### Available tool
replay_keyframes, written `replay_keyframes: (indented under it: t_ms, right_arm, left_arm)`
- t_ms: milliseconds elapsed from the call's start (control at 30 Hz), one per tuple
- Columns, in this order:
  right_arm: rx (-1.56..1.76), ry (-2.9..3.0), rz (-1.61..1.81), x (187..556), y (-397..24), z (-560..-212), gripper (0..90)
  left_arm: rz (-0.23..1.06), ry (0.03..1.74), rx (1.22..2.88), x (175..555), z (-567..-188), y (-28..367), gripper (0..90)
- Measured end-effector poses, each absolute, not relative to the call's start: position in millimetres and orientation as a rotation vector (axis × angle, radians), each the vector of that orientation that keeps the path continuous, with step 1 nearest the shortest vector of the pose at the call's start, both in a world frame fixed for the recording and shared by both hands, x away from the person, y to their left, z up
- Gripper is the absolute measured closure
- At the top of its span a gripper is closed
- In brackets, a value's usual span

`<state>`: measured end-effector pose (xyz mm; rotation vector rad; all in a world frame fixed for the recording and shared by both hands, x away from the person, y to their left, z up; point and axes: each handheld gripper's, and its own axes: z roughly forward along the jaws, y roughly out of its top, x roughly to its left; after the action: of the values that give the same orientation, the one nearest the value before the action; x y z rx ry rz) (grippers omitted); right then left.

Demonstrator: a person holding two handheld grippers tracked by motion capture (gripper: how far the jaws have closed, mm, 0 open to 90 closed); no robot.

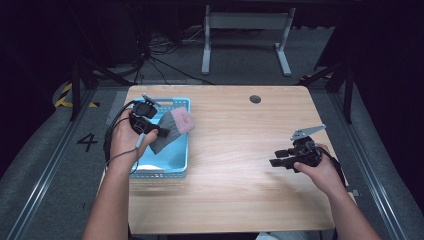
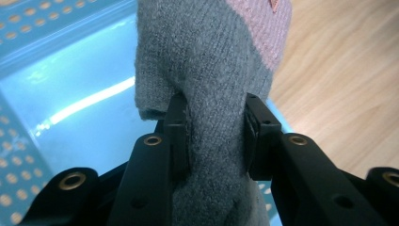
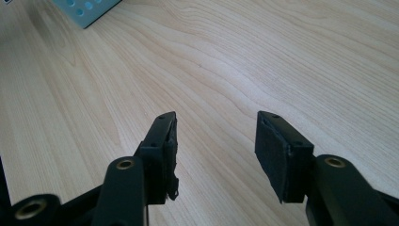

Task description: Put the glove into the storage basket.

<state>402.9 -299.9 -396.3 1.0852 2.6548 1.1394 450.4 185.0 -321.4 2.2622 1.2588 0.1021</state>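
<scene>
A grey-and-pink knitted cloth (image 2: 211, 70) is held clamped by the left gripper (image 2: 214, 136) above the blue basket (image 1: 181, 165); the right gripper (image 3: 214, 150) is kept open and empty over the counter (image 1: 240, 150) at the right; placing seemingly remains.

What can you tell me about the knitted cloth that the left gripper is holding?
The knitted cloth is a soft, woolly piece, mostly grey with a pink section at its far end bearing a small tag. The left gripper is shut on its bunched grey part, one jaw on each side. In the high view it hangs lifted over the blue basket, near the table's left edge.
</scene>
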Motion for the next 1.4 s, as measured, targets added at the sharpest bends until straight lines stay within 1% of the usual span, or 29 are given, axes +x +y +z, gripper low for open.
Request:
replay_keyframes:
  t_ms: [267,433,600,833,967,1033,1067,1100,1200,1233,1267,1400]
  right_arm:
    - [1.076,2.655,1.136,404.0,-298.7,-395.5,49.8]
    - [1.072,2.656,1.133,404.4,-298.1,-395.2,49.6]
    - [1.070,2.661,1.126,405.3,-297.8,-396.2,49.3]
    - [1.067,2.664,1.119,405.7,-295.6,-397.2,48.9]
    - [1.055,2.669,1.115,404.9,-293.9,-397.2,48.8]
    - [1.053,2.667,1.116,404.5,-293.6,-396.8,48.7]
    - [1.050,2.666,1.122,404.5,-293.8,-396.6,48.6]
    - [1.050,2.666,1.122,404.5,-293.8,-396.6,48.6]
    - [1.049,2.663,1.125,404.7,-294.2,-396.3,48.5]
    - [1.049,2.663,1.125,404.7,-294.2,-396.3,48.5]
    - [1.044,2.664,1.127,405.0,-294.1,-396.1,48.4]
    - [1.041,2.665,1.125,406.1,-293.9,-395.9,48.4]
  left_arm:
    - [0.097,1.379,2.243,462.6,-342.3,199.4,67.9]
    - [0.038,1.452,2.220,471.1,-365.3,203.7,67.8]
    - [0.012,1.510,2.245,478.1,-381.7,204.2,67.7]
    - [-0.043,1.527,2.251,482.6,-393.3,203.2,67.6]
    - [-0.055,1.536,2.286,485.2,-399.2,199.6,66.3]
    - [-0.055,1.542,2.306,486.2,-401.0,199.0,64.7]
    - [-0.041,1.547,2.308,486.4,-402.1,198.9,59.7]
    - [-0.026,1.563,2.322,486.8,-402.9,198.9,59.7]
    - [0.029,1.616,2.368,487.8,-407.1,198.8,44.6]
    - [0.040,1.626,2.372,487.8,-408.0,198.8,44.6]
    - [0.065,1.639,2.372,486.9,-408.8,197.9,40.5]
    - [0.092,1.628,2.370,484.7,-405.6,196.2,39.7]
